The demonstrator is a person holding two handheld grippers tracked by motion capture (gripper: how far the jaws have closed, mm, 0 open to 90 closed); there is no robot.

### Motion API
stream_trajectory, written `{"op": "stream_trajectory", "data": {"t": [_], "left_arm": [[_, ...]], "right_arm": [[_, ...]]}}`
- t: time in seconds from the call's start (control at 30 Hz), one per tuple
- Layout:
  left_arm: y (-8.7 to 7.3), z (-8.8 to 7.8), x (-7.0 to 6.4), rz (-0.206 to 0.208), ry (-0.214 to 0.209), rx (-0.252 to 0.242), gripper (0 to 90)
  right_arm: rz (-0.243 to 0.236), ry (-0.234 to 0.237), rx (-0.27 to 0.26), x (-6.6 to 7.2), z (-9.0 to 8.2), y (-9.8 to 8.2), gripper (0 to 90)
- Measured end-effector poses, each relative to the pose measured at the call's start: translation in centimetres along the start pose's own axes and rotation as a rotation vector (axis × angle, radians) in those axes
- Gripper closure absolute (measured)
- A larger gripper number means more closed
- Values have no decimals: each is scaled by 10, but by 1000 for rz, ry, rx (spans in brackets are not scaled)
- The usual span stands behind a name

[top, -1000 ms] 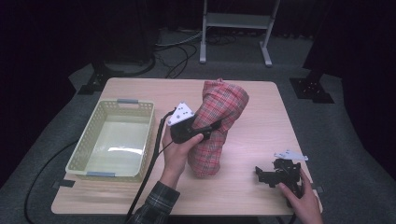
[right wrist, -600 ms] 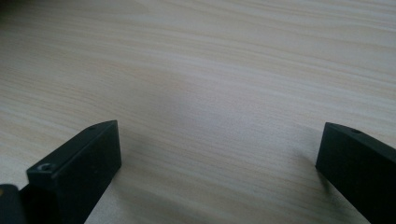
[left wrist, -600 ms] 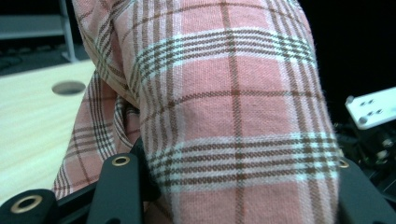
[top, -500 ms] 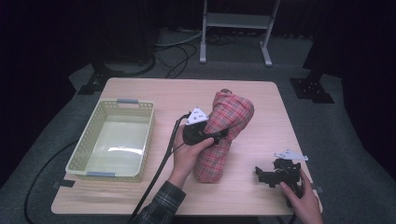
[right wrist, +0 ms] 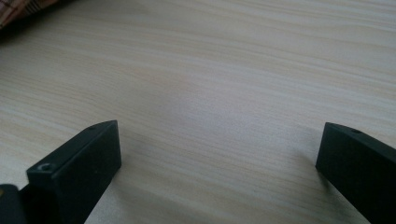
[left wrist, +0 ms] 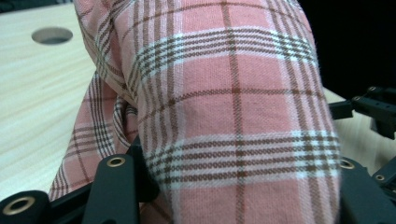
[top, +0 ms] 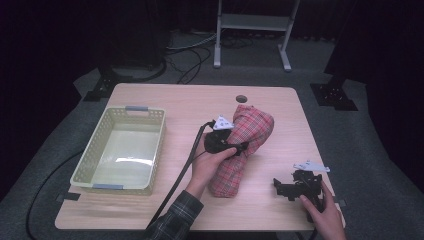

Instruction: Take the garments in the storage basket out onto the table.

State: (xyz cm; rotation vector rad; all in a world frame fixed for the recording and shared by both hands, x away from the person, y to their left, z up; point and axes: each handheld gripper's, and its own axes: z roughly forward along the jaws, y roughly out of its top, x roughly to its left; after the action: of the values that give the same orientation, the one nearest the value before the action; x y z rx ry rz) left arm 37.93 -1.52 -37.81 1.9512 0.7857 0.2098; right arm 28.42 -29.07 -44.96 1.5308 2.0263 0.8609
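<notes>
A pink plaid cloth (top: pixel 246 150) lies bunched in a long roll on the wooden table (top: pixel 165 100), right of centre. My left gripper (top: pixel 241 147) grips it at mid-length from the left side. In the left gripper view the cloth (left wrist: pixel 233 116) bulges between the two black jaws and touches both; the jaws have just been opening slightly, with the cloth still between them. My right gripper (top: pixel 281 187) rests near the table's front right corner, apart from the cloth. Its jaws stand wide open over bare wood (right wrist: pixel 219 154).
A pale yellow plastic basket (top: pixel 82 165) stands at the table's left, with nothing in it. A round cable hole (top: pixel 241 98) sits near the far edge, just behind the cloth. The left gripper's cable trails off the front edge. A metal stand (top: pixel 252 22) is on the floor beyond.
My left hand has moved right and a little down with the cloth. The cloth's upper end has sunk and the bundle lies lower. The right gripper has kept still.
</notes>
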Motion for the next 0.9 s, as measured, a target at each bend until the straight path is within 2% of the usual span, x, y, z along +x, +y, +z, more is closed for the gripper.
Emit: {"op": "stream_trajectory", "data": {"t": [0.4, 0.7, 0.9], "left_arm": [[3, 18, 0, -14, 6, 105, 355], [2, 24, -1, -9, 8, 136, 300], [1, 25, 1, -35, 14, 146, 209]], "right_arm": [[-1, 0, 1, 0, 0, 0, 0], [-1, 0, 1, 0, 0, 0, 0], [-1, 0, 1, 0, 0, 0, 0]]}}
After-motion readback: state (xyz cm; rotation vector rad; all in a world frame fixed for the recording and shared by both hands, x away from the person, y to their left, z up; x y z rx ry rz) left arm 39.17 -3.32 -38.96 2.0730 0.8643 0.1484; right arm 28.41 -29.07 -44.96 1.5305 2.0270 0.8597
